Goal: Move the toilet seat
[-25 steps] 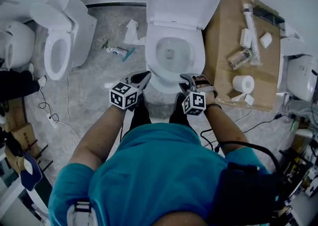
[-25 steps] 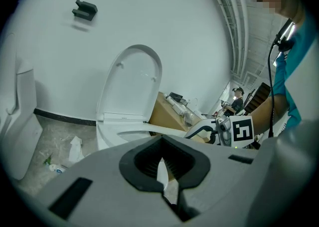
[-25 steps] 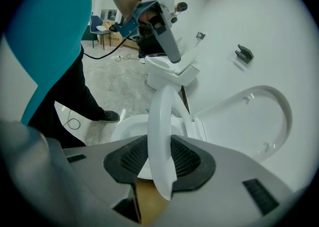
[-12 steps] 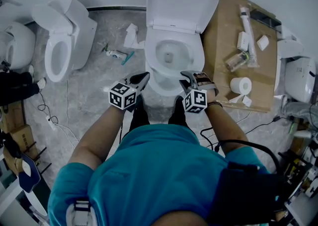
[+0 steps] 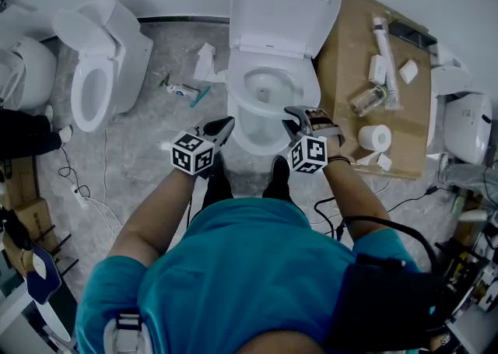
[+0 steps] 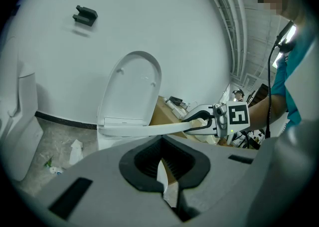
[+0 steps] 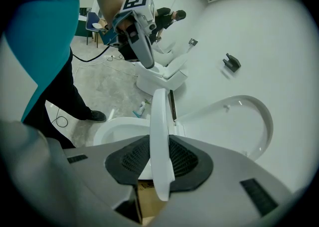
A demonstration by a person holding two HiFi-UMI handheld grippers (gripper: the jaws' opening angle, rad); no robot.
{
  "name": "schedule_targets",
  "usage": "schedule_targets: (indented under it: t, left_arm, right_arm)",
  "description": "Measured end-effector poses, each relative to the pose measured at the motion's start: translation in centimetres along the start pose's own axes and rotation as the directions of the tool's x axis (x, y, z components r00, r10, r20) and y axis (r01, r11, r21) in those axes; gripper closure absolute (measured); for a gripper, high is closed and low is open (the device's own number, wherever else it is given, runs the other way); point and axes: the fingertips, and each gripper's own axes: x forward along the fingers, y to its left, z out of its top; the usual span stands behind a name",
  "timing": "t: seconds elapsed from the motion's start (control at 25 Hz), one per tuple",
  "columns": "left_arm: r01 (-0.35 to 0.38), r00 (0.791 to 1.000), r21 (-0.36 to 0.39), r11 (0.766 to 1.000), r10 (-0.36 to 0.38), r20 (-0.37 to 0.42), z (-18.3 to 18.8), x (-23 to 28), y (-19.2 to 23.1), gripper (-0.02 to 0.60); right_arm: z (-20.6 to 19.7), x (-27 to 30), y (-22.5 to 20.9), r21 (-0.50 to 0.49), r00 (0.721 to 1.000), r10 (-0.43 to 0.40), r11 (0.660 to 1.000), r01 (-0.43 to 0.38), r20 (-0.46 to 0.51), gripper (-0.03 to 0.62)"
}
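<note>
A white toilet stands in the middle of the head view with its lid upright against the wall. My right gripper is shut on the front right edge of the toilet seat. Its jaws have just been closing on that edge, and the seat is tilted up off the bowl. The right gripper view has the seat running edge-on between the pads. From the left gripper view the seat is a raised white band ending in the right gripper. My left gripper hovers at the bowl's front left, jaws a narrow slit apart and empty.
A second toilet stands to the left. A cardboard sheet on the right carries a toilet roll and small parts. A tube and paper scraps lie on the floor between the toilets, and cables run at the lower left.
The right gripper has risen and carried the seat's front edge up off the bowl. The left gripper has stayed in place.
</note>
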Motion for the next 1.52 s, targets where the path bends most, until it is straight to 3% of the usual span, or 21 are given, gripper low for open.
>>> schedule_targets:
  t: [1.52]
  left_arm:
    - [-0.024,0.999,0.011,1.0,0.024,0.022,1.3,-0.1,1.3,0.578]
  right_arm:
    - [0.7,-0.3,-12.4,0.066,0.986,-0.163,0.985,0.159,0.048,0.499]
